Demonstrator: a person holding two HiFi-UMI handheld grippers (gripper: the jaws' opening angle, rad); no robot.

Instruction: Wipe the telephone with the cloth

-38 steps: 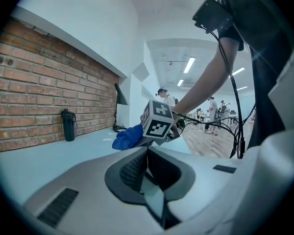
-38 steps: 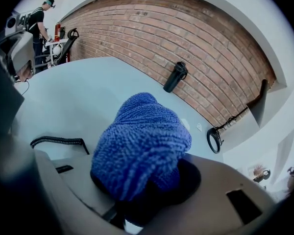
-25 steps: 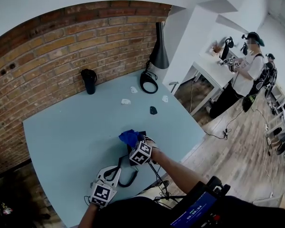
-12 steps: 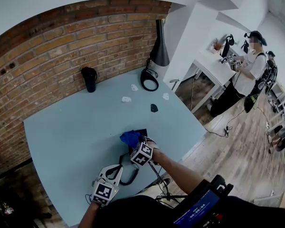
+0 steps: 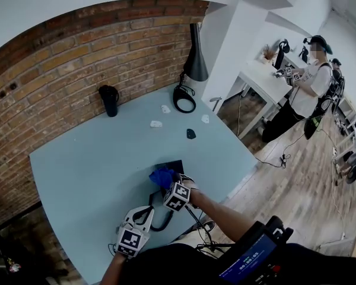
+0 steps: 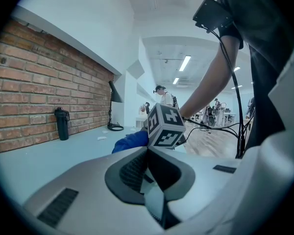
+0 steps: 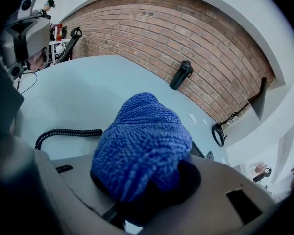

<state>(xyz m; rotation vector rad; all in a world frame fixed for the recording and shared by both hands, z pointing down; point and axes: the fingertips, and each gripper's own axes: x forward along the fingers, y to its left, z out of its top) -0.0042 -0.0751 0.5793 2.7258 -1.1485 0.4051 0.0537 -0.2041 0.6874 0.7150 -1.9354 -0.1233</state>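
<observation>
Covering most of the telephone [image 5: 176, 165], the cloth [image 5: 162, 175] sits pinched in right tongs [image 5: 169, 181]; left tongs [image 5: 144, 212] closed, empty.

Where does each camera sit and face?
Head view: person's head, facing down at table; arms, left tool, right tool show.
Left gripper view: on left tool, facing along its shut jaws at right tool and arm.
Right gripper view: on right tool, facing past held cloth to brick wall.
All share the black bottle.
</observation>
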